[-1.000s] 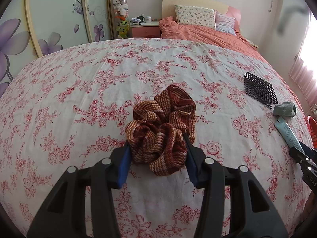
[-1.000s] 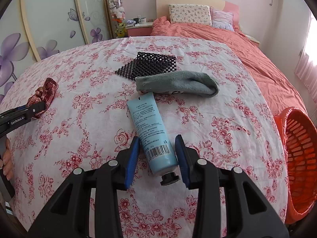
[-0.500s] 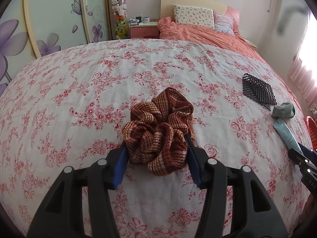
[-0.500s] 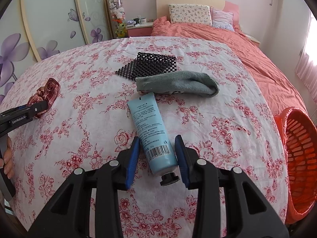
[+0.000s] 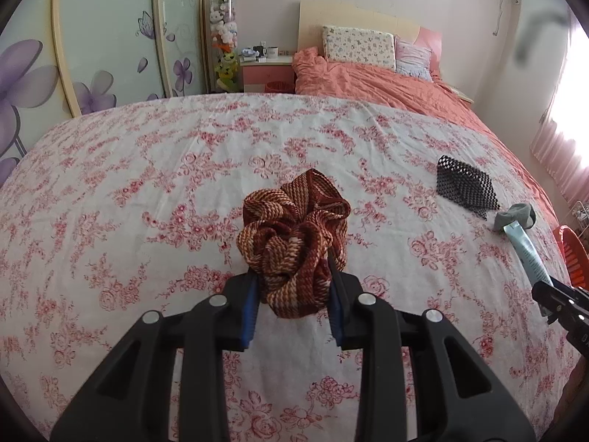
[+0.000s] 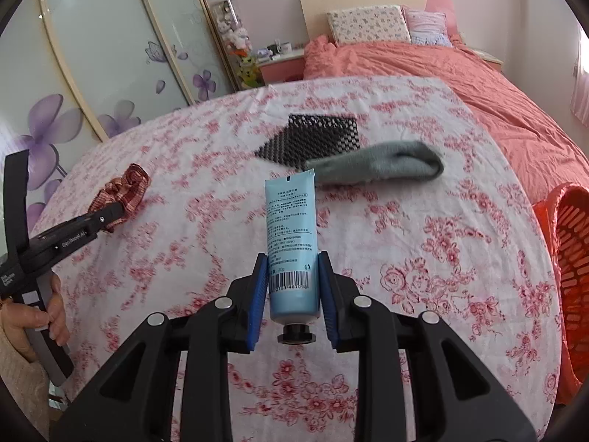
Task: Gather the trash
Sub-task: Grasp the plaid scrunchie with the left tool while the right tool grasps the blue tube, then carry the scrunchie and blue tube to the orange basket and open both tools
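1. Floral cotton sheet (image 6: pixel 441 243) spread wide beneath both tools; soft and loose, so worth lifting straight up without snagging a fold.
2. Orange mesh basket (image 6: pixel 567 280) off to the right of the right gripper (image 6: pixel 293 294), beyond the bed edge; likely the drop point for whatever gets collected.
3. Black netting (image 6: pixel 313 136) and grey sock (image 6: pixel 383 165) ahead of the right gripper, past the tube's far end; untouched, well apart from the pads.
4. Striped scrunchie (image 5: pixel 294 243) bunched between the blue pads of the left gripper (image 5: pixel 292 305), jaws closing, fabric squeezed from both sides; best to bite deep enough that no loop slips free.
5. Blue tube (image 6: pixel 292 243) standing up between the right gripper's pads, cap toward the tool, jaws closing and pinching near the barcode; slick skin, so firm pressure low on the body before swinging toward the basket.
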Action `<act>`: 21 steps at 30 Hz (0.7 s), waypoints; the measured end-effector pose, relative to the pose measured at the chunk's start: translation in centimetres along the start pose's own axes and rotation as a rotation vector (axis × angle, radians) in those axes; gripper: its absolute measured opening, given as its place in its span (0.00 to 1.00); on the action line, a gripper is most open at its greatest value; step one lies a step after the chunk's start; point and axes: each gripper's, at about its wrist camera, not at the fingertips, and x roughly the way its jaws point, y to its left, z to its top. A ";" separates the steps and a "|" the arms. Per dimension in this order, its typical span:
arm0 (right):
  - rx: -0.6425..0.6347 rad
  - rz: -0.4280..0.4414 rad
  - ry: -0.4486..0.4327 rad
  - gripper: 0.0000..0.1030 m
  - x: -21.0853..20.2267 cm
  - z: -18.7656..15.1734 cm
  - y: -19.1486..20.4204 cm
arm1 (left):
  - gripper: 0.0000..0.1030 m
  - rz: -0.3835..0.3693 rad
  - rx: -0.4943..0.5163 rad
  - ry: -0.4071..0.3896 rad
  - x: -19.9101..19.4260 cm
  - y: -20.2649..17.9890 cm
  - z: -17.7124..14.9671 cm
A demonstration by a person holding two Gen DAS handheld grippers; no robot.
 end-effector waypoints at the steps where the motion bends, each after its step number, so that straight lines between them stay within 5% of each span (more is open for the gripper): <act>1: -0.002 0.003 -0.010 0.27 -0.3 0.2 0.2 | 0.30 -0.002 0.001 -0.007 -0.3 -0.1 0.1; 11: -0.003 -0.038 -0.142 0.27 -5.0 1.2 -0.2 | 0.30 -0.063 0.049 -0.099 -5.0 -3.8 1.5; 21: 0.091 -0.147 -0.257 0.27 -10.1 1.3 -5.7 | 0.30 -0.212 0.133 -0.157 -8.8 -11.8 2.3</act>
